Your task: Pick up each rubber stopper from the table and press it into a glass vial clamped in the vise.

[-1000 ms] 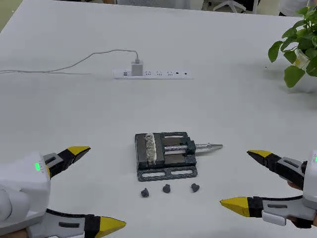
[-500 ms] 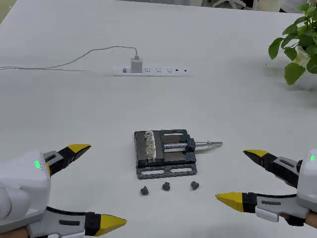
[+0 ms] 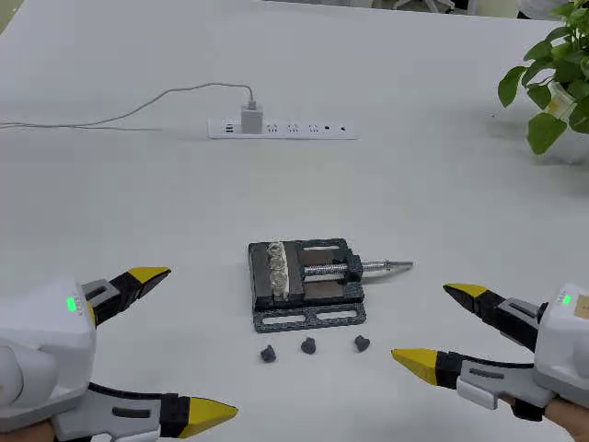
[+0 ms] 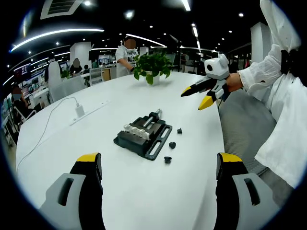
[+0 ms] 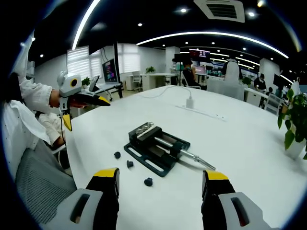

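Lighting: bright, even, coming from overhead. Ceiling strips and spot lamps are glowing white and clipping slightly. The white table is reflecting softly. Shadows: faint, hugging the vise. Focus: head view is reading sharp. Gripper views are bending strongly toward the edges, near foreground softening.

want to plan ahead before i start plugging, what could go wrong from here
1. The three stoppers are small and lie loose and close together; the wide-open right gripper could nudge one away instead of gripping it.
2. The vials sit packed in a row in the vise; an off-centre push might crack glass.
3. The vise's screw handle sticks out toward that gripper and could snag it.
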A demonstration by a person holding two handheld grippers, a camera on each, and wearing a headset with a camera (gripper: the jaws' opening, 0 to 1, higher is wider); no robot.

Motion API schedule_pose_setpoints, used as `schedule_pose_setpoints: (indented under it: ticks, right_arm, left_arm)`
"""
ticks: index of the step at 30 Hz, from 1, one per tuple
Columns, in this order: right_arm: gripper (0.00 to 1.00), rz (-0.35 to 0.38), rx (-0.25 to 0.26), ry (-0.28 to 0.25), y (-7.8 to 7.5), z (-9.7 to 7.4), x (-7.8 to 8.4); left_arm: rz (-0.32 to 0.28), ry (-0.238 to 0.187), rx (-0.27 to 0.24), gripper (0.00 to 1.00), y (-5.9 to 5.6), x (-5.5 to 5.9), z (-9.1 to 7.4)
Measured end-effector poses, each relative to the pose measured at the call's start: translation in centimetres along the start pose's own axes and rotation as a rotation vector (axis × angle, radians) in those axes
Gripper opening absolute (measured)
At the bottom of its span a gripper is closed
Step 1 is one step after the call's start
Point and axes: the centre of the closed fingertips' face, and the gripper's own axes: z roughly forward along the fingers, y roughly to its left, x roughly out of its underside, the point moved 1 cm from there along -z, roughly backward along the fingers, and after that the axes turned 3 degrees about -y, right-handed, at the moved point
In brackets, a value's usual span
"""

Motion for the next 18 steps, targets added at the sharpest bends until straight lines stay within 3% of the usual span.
schedule_pose_setpoints:
  ticks: [7, 14, 18]
  right_arm:
    - [0.57, 0.068, 0.049, 0.014, -0.2, 0.6, 0.6]
    - [0.44, 0.063, 0.081, 0.035, 0.4, 1.5, 1.3]
    - [0.41, 0.077, 0.101, 0.048, 0.7, 2.2, 2.0]
  left_arm:
    - [-0.001, 0.000, 0.004, 0.99, 0.0, -0.1, 0.1]
    - [-0.006, 0.000, 0.008, 0.99, 0.1, 0.0, 0.3]
    - [-0.010, 0.001, 0.011, 0.99, 0.1, 0.0, 0.3]
